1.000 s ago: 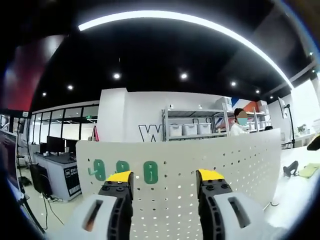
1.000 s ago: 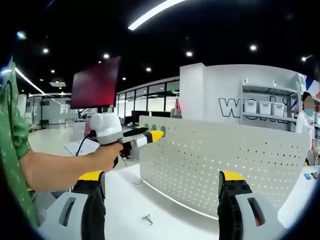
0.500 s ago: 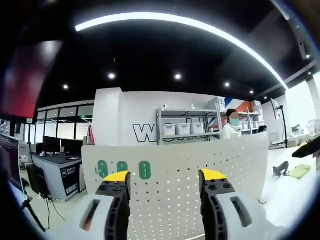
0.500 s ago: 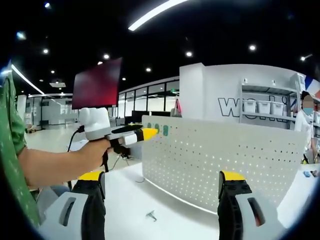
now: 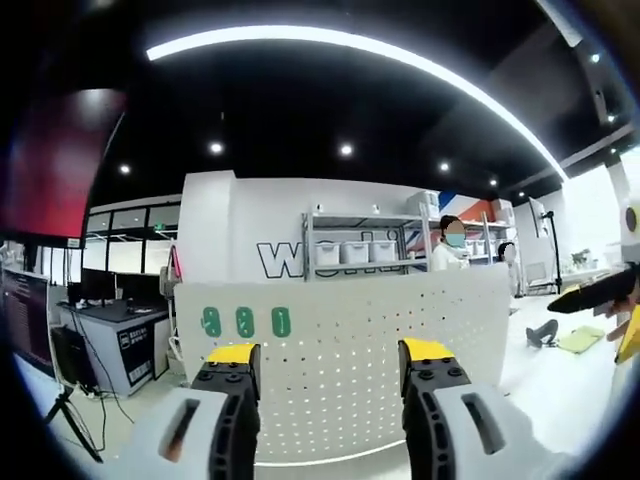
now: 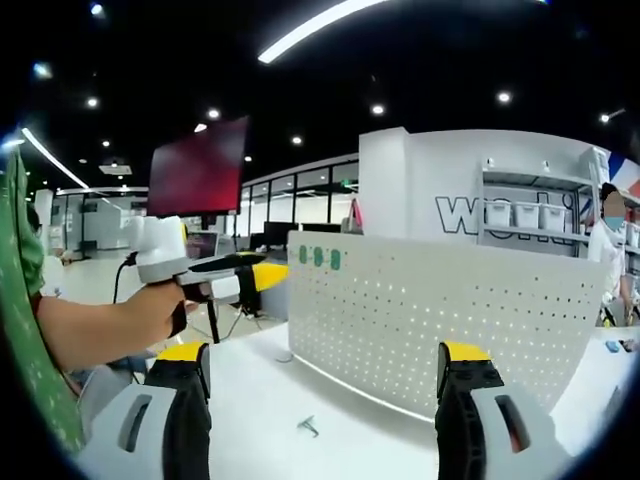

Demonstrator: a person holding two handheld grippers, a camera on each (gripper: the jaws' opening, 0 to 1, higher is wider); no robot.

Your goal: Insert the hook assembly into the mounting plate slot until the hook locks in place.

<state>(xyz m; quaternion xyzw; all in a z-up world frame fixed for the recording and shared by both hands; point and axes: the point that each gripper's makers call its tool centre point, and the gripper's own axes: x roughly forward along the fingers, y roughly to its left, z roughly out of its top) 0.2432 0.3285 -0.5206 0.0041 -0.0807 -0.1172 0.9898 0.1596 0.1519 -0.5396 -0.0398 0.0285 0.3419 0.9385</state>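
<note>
A white perforated mounting plate (image 5: 400,340) stands upright on the white table, with three green tags (image 5: 245,322) at its upper left corner. In the right gripper view the plate (image 6: 450,330) stands ahead, the green tags (image 6: 318,257) at its near top corner. A small grey hook piece (image 6: 308,426) lies on the table in front of the plate. My left gripper (image 5: 330,352) is open and holds nothing, facing the plate from a distance. My right gripper (image 6: 323,355) is open and holds nothing. A hand holds the left gripper (image 6: 225,283) to the left of the plate. The right gripper (image 5: 600,290) enters at the right edge.
The white table (image 6: 250,400) runs left of and before the plate. A person (image 5: 447,250) stands by grey shelves (image 5: 350,250) with white bins behind the plate. Desks with monitors (image 5: 30,320) lie at the far left. A green sleeve (image 6: 25,330) fills the left edge.
My left gripper has drawn back and to the left, away from the plate, which now looks smaller in its view. The right gripper has barely moved.
</note>
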